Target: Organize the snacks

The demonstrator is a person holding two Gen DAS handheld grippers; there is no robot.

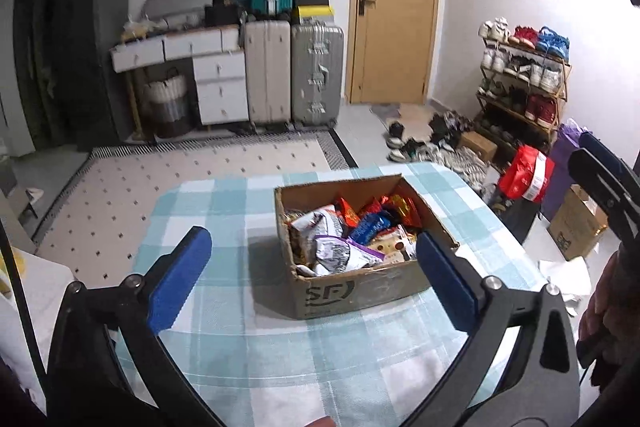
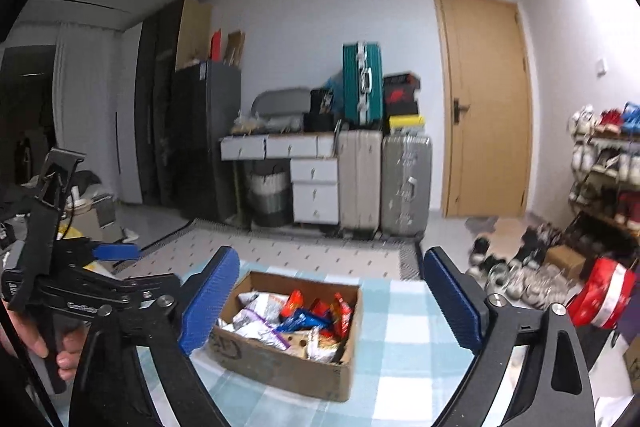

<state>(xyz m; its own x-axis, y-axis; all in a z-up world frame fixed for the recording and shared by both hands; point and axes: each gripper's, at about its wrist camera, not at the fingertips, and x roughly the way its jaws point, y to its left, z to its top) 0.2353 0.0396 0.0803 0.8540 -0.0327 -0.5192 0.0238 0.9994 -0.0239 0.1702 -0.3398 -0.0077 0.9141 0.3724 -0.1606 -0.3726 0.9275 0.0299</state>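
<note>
The left gripper (image 1: 312, 259) stands released, its blue pads (image 1: 182, 277) spread wide and nothing between them; it hangs above the table (image 1: 224, 347), angled down toward the cardboard box (image 1: 360, 291). In the left wrist view the box sits just ahead of the fingertips, slightly toward one o'clock, its near corner printed with dark letters. The snacks (image 1: 352, 227) lie heaped inside it: silver, red, orange and blue packets. The checked blue-and-white cloth around the box is bare.

The right gripper (image 2: 330, 297) is likewise released and empty, pointing nearly level across the room. From its camera the box (image 2: 280, 363) lies low between the two fingers at about six o'clock, the snacks (image 2: 304, 319) filling it. At nine o'clock in this view a hand (image 2: 44, 347) grips the handle of the left gripper (image 2: 116, 251), one blue pad showing.

Beyond the table, at twelve o'clock, suitcases (image 1: 296, 75) stand against the wall beside a white drawer unit (image 1: 200, 67). A wooden door (image 1: 396, 3) is at one o'clock, and a shoe rack (image 1: 524, 75) at two o'clock with shoes scattered on the floor before it.
</note>
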